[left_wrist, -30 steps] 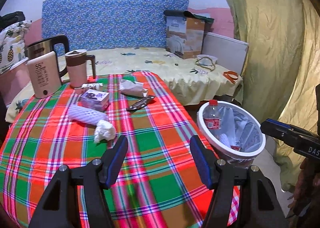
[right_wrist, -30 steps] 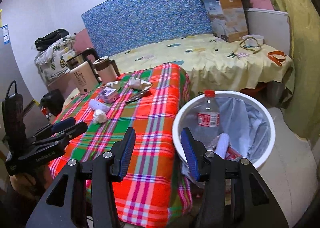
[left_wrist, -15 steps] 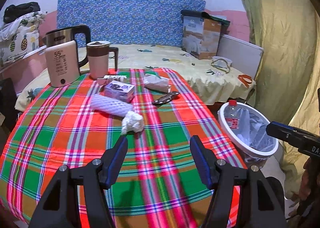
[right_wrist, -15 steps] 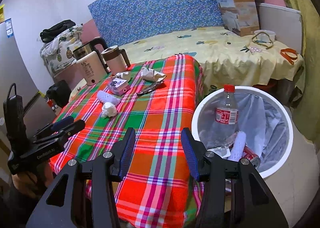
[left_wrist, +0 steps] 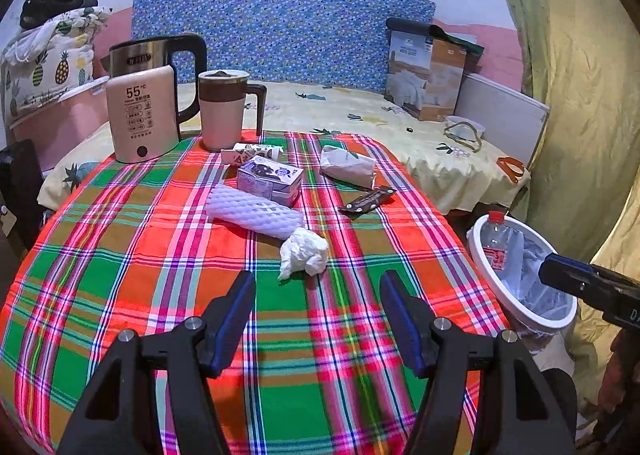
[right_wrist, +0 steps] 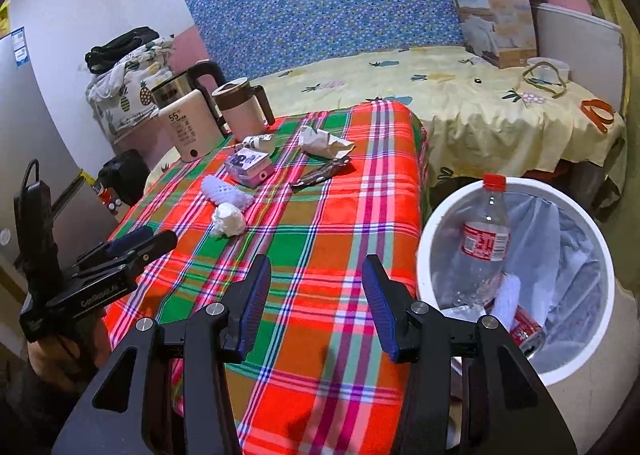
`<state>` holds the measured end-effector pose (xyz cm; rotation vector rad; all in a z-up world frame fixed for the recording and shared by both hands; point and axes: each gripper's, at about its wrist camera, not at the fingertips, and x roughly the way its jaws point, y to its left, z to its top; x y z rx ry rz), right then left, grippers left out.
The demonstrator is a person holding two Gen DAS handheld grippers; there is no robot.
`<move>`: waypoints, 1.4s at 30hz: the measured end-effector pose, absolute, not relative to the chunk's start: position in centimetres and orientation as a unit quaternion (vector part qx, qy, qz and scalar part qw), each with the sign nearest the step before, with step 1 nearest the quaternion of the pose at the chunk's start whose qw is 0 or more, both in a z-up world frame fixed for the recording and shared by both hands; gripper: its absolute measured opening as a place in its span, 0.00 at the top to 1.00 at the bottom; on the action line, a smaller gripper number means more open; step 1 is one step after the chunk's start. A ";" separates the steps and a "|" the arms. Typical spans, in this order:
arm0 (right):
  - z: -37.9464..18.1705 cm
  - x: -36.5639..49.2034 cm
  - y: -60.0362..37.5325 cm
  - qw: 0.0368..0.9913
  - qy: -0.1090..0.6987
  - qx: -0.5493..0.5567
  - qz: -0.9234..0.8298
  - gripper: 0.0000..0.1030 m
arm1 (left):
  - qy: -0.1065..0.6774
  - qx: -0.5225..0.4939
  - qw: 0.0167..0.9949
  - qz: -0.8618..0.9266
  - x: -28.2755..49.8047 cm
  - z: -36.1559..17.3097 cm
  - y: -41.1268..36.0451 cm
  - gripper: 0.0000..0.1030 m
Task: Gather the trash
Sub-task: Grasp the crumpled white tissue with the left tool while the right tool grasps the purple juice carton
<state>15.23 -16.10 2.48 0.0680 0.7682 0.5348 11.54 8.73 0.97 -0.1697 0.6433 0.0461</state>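
Trash lies on the plaid tablecloth (left_wrist: 120, 275): a crumpled white tissue (left_wrist: 303, 252), a white foam net sleeve (left_wrist: 256, 211), a small purple carton (left_wrist: 270, 180), a crumpled white wrapper (left_wrist: 348, 166) and a dark wrapper (left_wrist: 366, 201). My left gripper (left_wrist: 317, 305) is open and empty, just short of the tissue. My right gripper (right_wrist: 316, 297) is open and empty over the table's near edge, left of the white trash bin (right_wrist: 592, 239). The bin holds a plastic bottle (right_wrist: 486, 243), a foam sleeve and a can. The tissue also shows in the right wrist view (right_wrist: 229, 219).
A kettle (left_wrist: 142, 111) and a mug (left_wrist: 222, 111) stand at the table's back left. A bed with a yellow sheet (left_wrist: 360, 115) lies behind, with a cardboard box (left_wrist: 426, 79) on it. A curtain (left_wrist: 580, 95) hangs at the right. The bin (left_wrist: 480, 255) stands on the floor right of the table.
My left gripper has swung left and moved toward the tissue, which now lies closer between its fingers. My right gripper has shifted a little, the bin now sitting further right.
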 end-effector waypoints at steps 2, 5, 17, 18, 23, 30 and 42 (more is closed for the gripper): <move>2.5 15.6 -15.7 0.891 0.371 0.030 0.261 0.52 | 0.317 -0.085 0.944 0.022 12.1 0.8 9.1 0.35; 2.5 16.3 -15.1 0.889 0.372 0.028 0.264 0.52 | 0.318 -0.089 0.944 0.023 13.0 0.7 9.7 0.36; 1.9 18.4 -13.1 0.883 0.383 0.019 0.271 0.52 | 0.344 -0.097 0.934 0.013 17.2 -1.5 9.8 0.35; 1.8 18.5 -13.0 0.882 0.384 0.018 0.271 0.52 | 0.347 -0.098 0.932 0.013 17.6 -1.8 9.8 0.36; 1.6 19.2 -12.6 0.881 0.388 0.015 0.270 0.52 | 0.373 -0.108 0.922 0.011 19.3 -3.3 9.9 0.50; 1.0 20.4 -11.6 0.875 0.398 0.010 0.274 0.52 | 0.376 -0.116 0.919 0.005 19.1 -3.4 10.5 0.81; 0.8 22.4 -7.3 0.860 0.403 -0.027 0.311 0.52 | 0.344 -0.137 0.929 0.012 16.6 -2.4 13.1 0.84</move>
